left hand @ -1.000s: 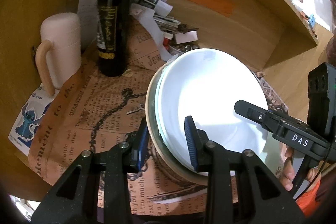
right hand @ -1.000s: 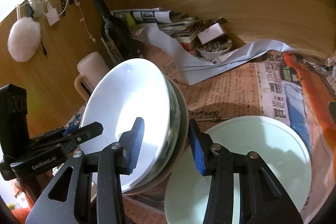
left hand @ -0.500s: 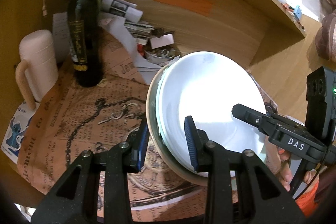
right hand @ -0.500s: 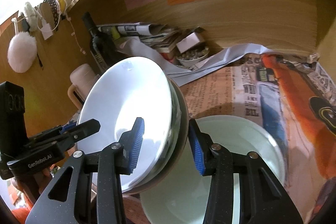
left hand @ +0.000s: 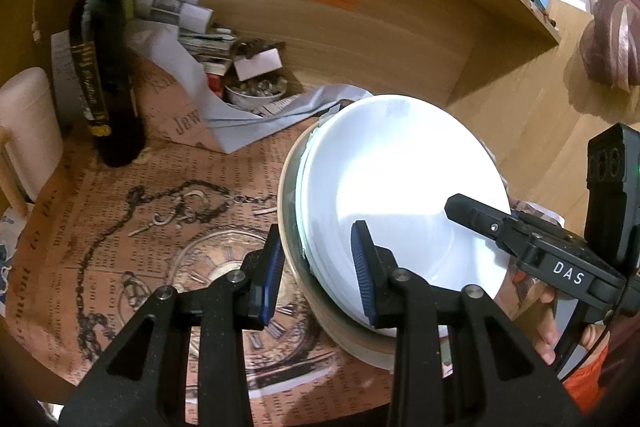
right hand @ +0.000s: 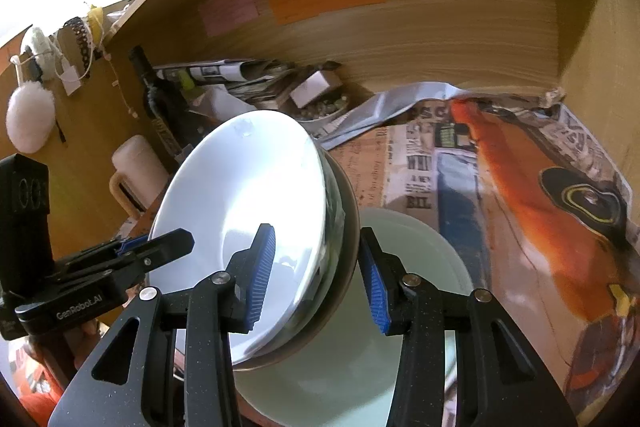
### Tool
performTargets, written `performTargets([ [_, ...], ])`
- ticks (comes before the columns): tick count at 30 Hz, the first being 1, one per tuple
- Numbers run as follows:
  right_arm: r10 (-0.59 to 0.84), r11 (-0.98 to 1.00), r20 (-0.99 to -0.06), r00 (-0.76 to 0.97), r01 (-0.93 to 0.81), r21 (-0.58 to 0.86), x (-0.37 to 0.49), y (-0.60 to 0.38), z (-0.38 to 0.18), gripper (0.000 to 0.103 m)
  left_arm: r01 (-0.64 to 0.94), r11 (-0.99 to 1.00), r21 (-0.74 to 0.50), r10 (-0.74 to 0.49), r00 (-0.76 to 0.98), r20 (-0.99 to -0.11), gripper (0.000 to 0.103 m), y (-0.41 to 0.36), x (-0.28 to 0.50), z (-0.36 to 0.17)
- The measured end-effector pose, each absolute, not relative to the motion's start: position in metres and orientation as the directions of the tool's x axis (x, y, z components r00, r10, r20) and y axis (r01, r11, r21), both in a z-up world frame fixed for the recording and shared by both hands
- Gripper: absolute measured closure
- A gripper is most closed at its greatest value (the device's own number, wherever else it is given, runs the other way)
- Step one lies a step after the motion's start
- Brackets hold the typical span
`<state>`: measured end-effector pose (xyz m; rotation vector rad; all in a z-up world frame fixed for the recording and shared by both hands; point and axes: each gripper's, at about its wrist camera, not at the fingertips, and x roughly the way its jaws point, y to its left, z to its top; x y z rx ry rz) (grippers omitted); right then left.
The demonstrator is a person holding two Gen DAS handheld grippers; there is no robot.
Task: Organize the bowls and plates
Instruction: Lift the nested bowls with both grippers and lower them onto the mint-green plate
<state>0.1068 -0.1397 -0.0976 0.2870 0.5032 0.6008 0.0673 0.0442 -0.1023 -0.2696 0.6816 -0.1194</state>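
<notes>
left gripper (left hand: pixel 318 271) and right gripper (right hand: pixel 316 281) both clamped on rim of plate stack (left hand: pixel 400 187), held tilted above pale green plate (right hand: pixel 416 307) on table. mid-transfer; next likely level and lower stack onto it.

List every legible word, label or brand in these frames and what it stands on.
"DAS": right gripper body.
"GenRobot.AI": left gripper body.
"Jew…", cut off: newspaper.
"BIL", partial headline: printed sheet.
Wine bottle label: gold print, too blurred.
Remaining newsprint: too small.
</notes>
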Motion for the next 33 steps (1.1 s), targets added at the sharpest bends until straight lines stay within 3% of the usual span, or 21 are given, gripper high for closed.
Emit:
performTargets([
  [33, 0.577, 0.802, -0.427, 0.696, -0.386, 0.455, 0.116, -0.168, -0.130, 0.064, 0.074, 0.940, -0.334, -0.290, 0.691, -0.662, 0.070, 0.018, 0.093, -0.130],
])
